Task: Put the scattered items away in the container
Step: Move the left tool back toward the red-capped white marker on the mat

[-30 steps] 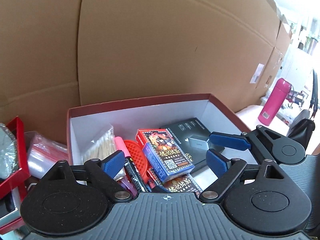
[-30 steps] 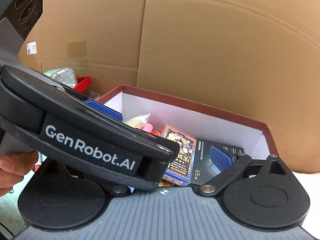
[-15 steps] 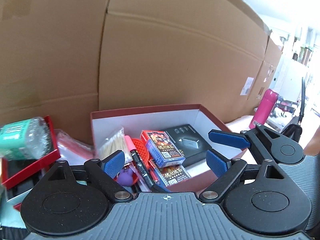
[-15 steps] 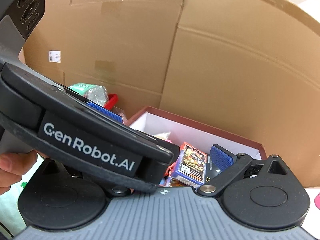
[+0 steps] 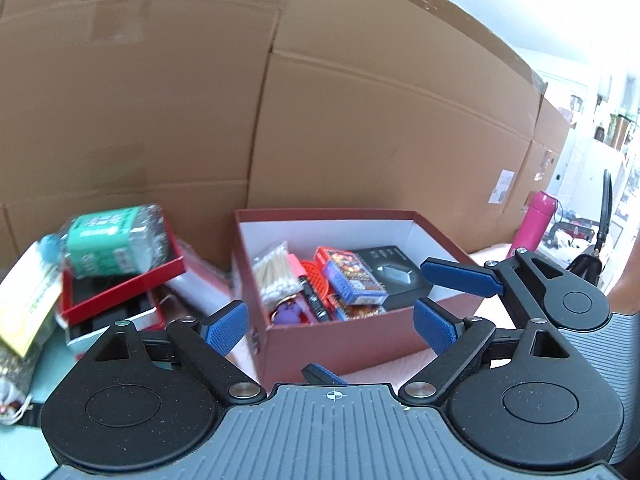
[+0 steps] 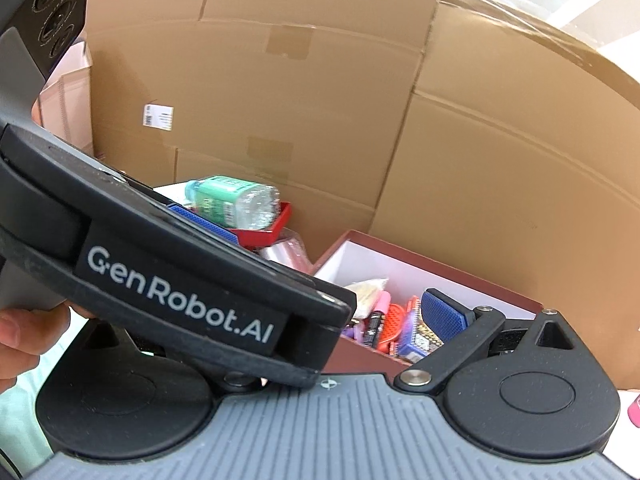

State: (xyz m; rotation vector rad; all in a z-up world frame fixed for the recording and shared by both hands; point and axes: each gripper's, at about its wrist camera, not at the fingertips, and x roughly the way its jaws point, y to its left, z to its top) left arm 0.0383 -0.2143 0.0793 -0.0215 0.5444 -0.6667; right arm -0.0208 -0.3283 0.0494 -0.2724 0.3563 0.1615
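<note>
The dark red box with a white inside stands ahead in the left wrist view. It holds cotton swabs, a black marker, card packs, a black charger box and a purple toy. My left gripper is open and empty, in front of the box. My right gripper is beside it at the box's right, open and empty. In the right wrist view the box lies ahead; the left gripper's body hides the right gripper's left finger.
Large cardboard boxes form a wall behind. Left of the red box, a green-labelled plastic bottle lies on a stack of small red trays. A pink flask stands far right. A hand holds the left gripper.
Both grippers have pulled back and up from the red box, so the whole box and the bottle on the trays now show. Both stay open.
</note>
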